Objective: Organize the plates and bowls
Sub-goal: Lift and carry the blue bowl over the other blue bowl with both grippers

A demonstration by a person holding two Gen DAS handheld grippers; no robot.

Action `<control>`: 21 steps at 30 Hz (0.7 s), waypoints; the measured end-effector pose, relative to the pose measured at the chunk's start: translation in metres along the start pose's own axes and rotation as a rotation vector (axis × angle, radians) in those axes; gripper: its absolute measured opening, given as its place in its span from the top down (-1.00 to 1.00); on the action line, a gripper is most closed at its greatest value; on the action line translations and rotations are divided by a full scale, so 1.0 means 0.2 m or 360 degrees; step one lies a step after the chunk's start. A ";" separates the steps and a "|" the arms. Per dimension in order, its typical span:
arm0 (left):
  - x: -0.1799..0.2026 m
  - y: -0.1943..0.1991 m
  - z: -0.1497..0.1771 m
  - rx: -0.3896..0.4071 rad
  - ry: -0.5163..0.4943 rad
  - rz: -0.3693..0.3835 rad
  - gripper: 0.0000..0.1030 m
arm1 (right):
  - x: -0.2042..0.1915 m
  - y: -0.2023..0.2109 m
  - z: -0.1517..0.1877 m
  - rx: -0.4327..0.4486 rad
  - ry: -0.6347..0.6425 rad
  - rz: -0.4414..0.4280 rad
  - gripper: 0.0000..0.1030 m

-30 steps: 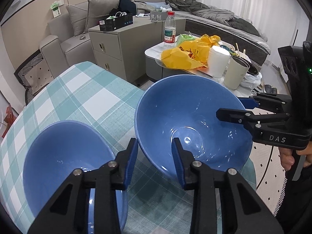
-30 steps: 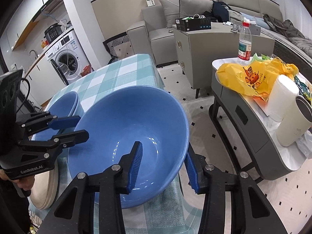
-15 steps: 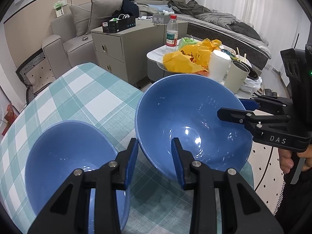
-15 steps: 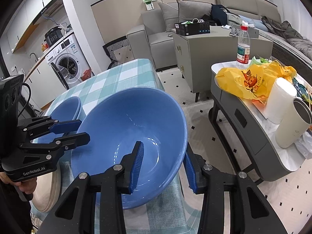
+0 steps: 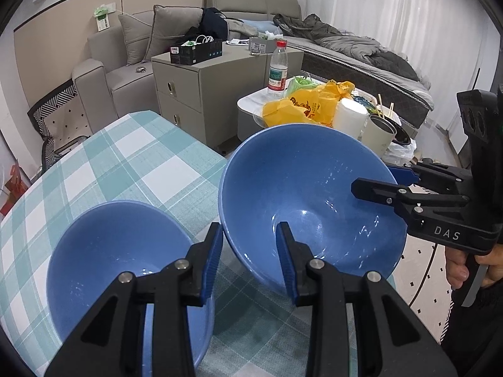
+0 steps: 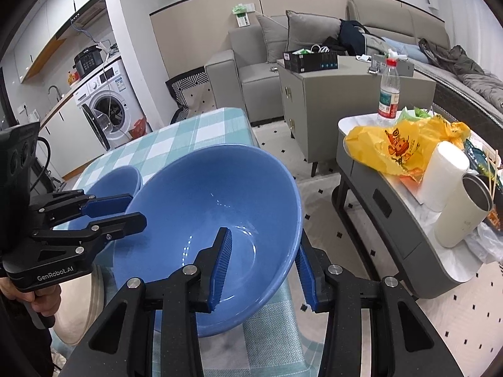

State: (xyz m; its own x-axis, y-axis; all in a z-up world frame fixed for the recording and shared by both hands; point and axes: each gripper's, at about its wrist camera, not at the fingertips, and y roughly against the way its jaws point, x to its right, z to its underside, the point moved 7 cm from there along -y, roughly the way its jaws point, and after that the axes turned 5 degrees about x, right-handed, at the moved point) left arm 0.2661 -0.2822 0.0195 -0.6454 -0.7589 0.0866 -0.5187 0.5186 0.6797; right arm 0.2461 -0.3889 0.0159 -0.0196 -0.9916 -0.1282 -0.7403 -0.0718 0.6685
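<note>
Far back, a long grey sofa (image 5: 132,62). Nearer, a table with a green and white checked cloth (image 5: 151,163). Off to the side, a white washing machine (image 6: 107,110). Between sofa and table, a grey cabinet (image 5: 201,94). Next to that, a low round side table (image 6: 377,169), full of stuff.

Over the near edge of the checked table, a big blue bowl (image 5: 308,194), up in the air and tipped. Nothing inside. Just beside it, sitting on the cloth, a small blue bowl (image 5: 113,251), also with nothing inside.

Clamped on the big bowl's near rim, the left tongs (image 5: 248,245): one blue pad inside the bowl, one outside, with the small bowl right beside the outer pad. Clamped on the far side of the same rim, the right tongs (image 5: 377,179), again one pad in and one pad out. So, pinched from both sides.

On the side table, well apart from the bowls: a yellow plastic bag (image 6: 393,147), a white paper roll (image 6: 443,176), a tall cream cup (image 6: 462,213) and a water bottle with a red cap (image 6: 388,94).
</note>
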 end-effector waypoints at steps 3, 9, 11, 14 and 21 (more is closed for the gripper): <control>0.01 0.02 -0.01 0.0020 -0.0011 -0.0001 0.34 | -0.01 0.02 -0.02 0.0019 0.0006 0.0014 0.19; 0.00 0.07 -0.04 0.0056 -0.0003 -0.0011 0.34 | -0.03 0.06 -0.04 0.0048 0.0019 0.0008 0.19; -0.01 0.09 -0.04 0.0071 -0.0006 -0.0012 0.34 | -0.04 0.06 -0.05 0.0053 0.0015 0.0003 0.19; -0.01 0.11 -0.06 0.0093 0.0005 -0.0012 0.34 | -0.05 0.08 -0.07 0.0064 0.0026 0.0004 0.19; -0.05 0.18 -0.08 0.0142 0.0028 -0.0026 0.34 | -0.12 0.13 -0.13 0.0103 0.0074 0.0004 0.19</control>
State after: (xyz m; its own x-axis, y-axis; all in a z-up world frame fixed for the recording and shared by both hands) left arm 0.2624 -0.2623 0.0544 -0.6266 -0.7742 0.0893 -0.5776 0.5383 0.6137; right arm 0.2448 -0.3703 0.0562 0.0089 -0.9958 -0.0915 -0.7820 -0.0640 0.6200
